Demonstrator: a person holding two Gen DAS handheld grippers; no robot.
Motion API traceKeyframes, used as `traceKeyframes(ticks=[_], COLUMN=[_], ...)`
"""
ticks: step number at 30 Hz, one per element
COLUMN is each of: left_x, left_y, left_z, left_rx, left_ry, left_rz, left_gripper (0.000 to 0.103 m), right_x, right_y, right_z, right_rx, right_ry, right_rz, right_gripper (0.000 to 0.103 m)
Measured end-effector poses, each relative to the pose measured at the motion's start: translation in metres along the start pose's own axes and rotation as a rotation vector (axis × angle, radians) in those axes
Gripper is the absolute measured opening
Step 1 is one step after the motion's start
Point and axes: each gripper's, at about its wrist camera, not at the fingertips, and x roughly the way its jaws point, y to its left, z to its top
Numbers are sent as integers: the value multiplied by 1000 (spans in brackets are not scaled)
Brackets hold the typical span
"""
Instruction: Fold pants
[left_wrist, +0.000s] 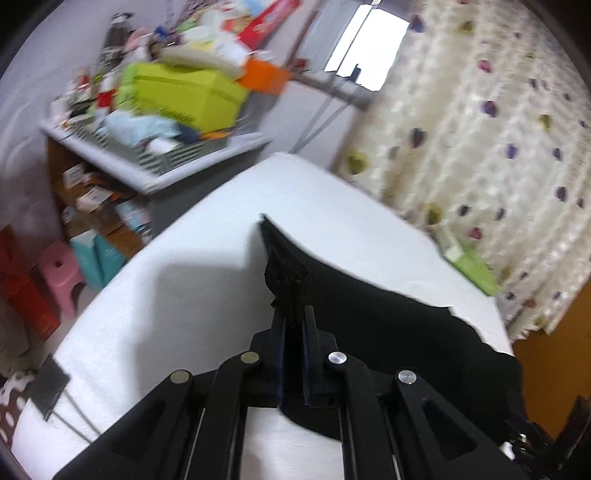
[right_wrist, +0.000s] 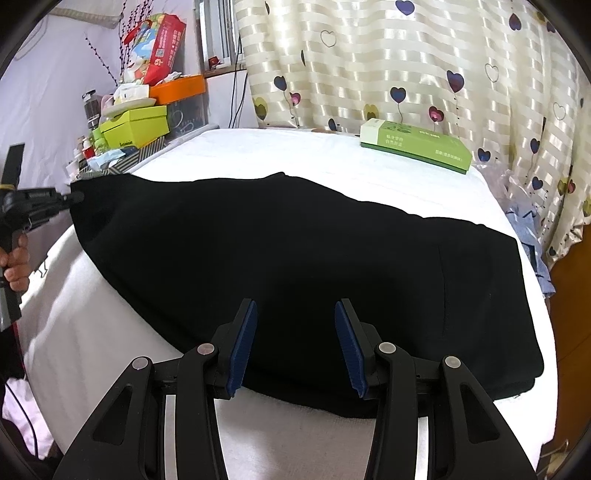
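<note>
The white worktop (right_wrist: 332, 155) carries the black pants (right_wrist: 295, 258), their long axis running from its left edge toward its right. The left tongs (left_wrist: 294, 325) pinch the pants' left end, lifted. The right tongs (right_wrist: 295, 343) hang wide open above the near hem.
</note>
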Motion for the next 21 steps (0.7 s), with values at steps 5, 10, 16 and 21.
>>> traceKeyframes(ticks=[5, 10, 16, 21], left_x=[-3, 4, 19, 41], left_y=[-45, -93, -148, -178], left_z=[7, 1, -30, -72], left_rx=[83, 162, 267, 354], left_ry=[0, 28, 112, 234], left_rz=[-106, -203, -319, -373], left_gripper=[8, 8, 8, 8], right_x=[-6, -13, -18, -20], right_y=[-4, -8, -18, -28], right_z=[-1, -4, -10, -14], right_rx=[17, 30, 49, 76], right_ry=[-11, -18, -13, -7], right_rz=[2, -6, -23, -37], right_gripper=[45, 45, 45, 45])
